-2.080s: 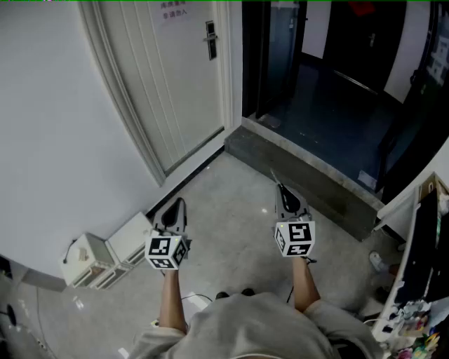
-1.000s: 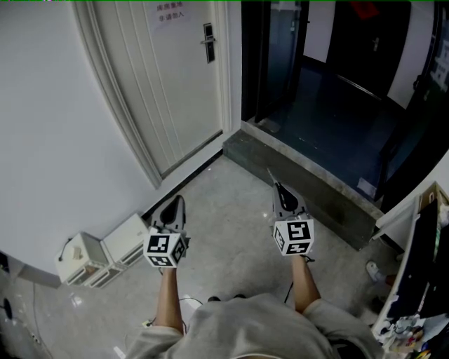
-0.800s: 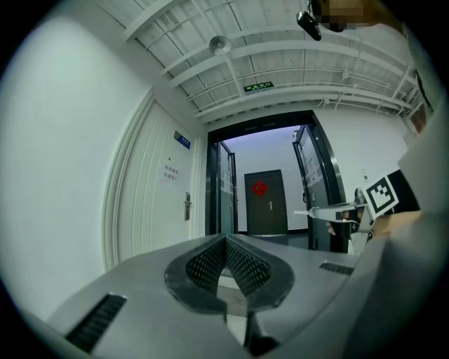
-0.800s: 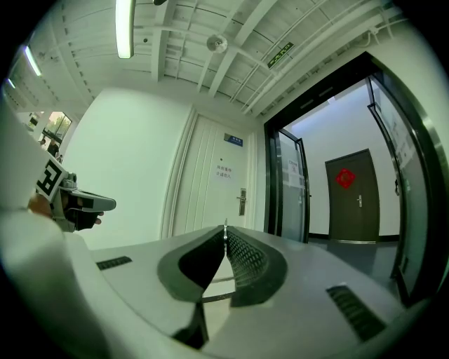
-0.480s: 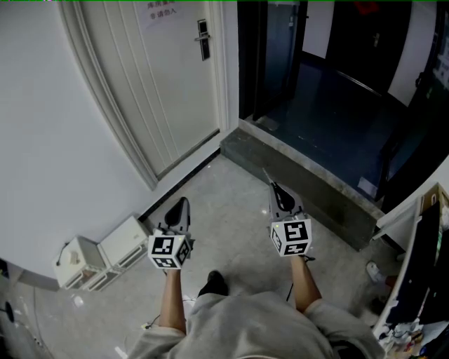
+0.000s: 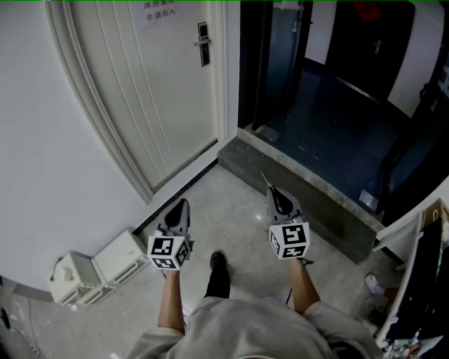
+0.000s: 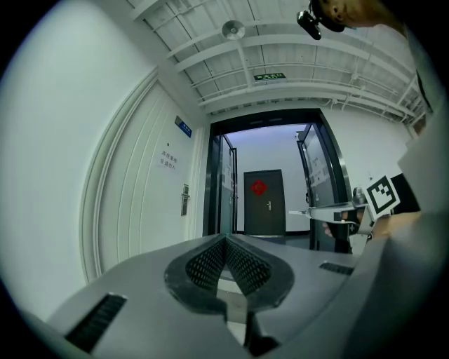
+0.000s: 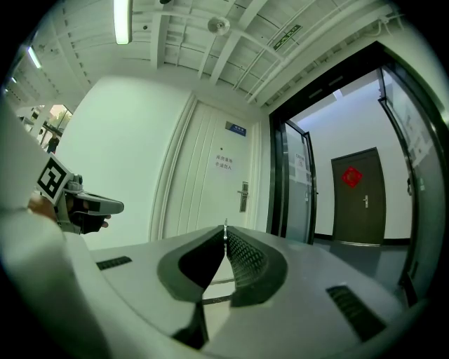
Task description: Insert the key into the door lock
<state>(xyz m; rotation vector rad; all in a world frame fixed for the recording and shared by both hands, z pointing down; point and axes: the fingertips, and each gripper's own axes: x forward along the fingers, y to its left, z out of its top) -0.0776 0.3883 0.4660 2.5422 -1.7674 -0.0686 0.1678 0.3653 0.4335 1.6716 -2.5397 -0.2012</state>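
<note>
The white door [image 6: 151, 91] stands shut at the upper left of the head view, with its dark lock plate and handle [image 6: 203, 38] near the right edge. Both grippers point level towards it from a distance. My right gripper [image 6: 271, 189] is shut on a thin metal key [image 6: 264, 178] that sticks out of its tip; in the right gripper view the key [image 8: 224, 226] shows as a sliver below the lock [image 8: 243, 196]. My left gripper [image 6: 181, 206] is shut with nothing in it, its pads meeting at the tip [image 7: 225, 238], the lock [image 7: 185, 200] far ahead.
White boxes [image 6: 98, 266] lie on the floor by the left wall. A grey stone step [image 6: 309, 193] leads into a dark corridor with glass doors and a far dark door [image 7: 264, 203]. A notice [image 6: 159, 8] hangs on the door. The person's foot [image 6: 218, 261] is between the arms.
The person has walked towards the door: the step and the white boxes have slid down and left in the head view, and a foot has come forward. Both grippers stay shut.
</note>
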